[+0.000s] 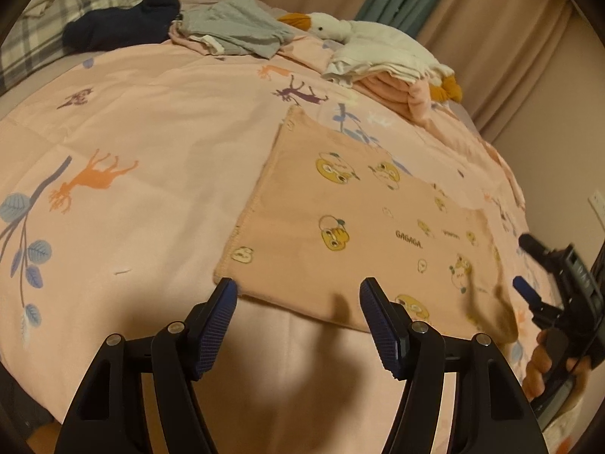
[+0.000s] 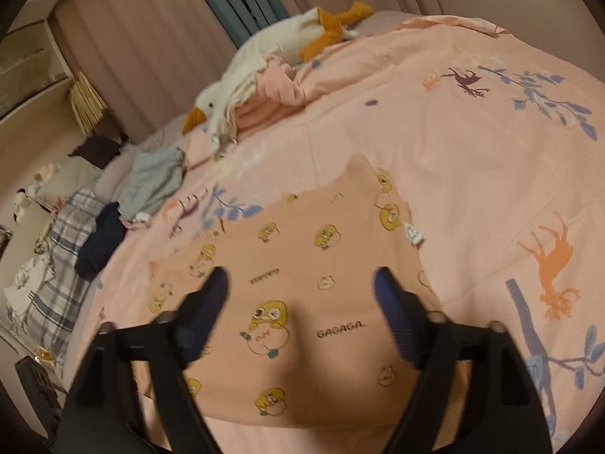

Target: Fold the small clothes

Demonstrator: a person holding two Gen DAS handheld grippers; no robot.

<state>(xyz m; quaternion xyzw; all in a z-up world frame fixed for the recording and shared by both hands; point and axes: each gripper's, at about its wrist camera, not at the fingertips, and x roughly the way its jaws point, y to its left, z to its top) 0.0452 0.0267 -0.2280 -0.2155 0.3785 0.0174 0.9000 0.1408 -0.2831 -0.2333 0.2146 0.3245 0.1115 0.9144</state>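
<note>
A small peach garment [image 1: 351, 223] printed with yellow cartoon faces and "GAGAGA" lies flat on the pink bedspread [image 1: 143, 143]. It also shows in the right wrist view [image 2: 302, 265]. My left gripper [image 1: 298, 287] is open and empty, just at the garment's near hem. My right gripper [image 2: 300, 280] is open and empty, hovering over the garment's middle. It also shows at the right edge of the left wrist view [image 1: 523, 263], beside the garment's right side.
A white goose plush [image 1: 363, 41] lies on folded pink and white clothes [image 1: 385, 87] at the far side. A grey garment [image 1: 234, 30] and a dark navy one [image 1: 121, 22] lie near a plaid pillow [image 1: 49, 26]. Curtains hang behind.
</note>
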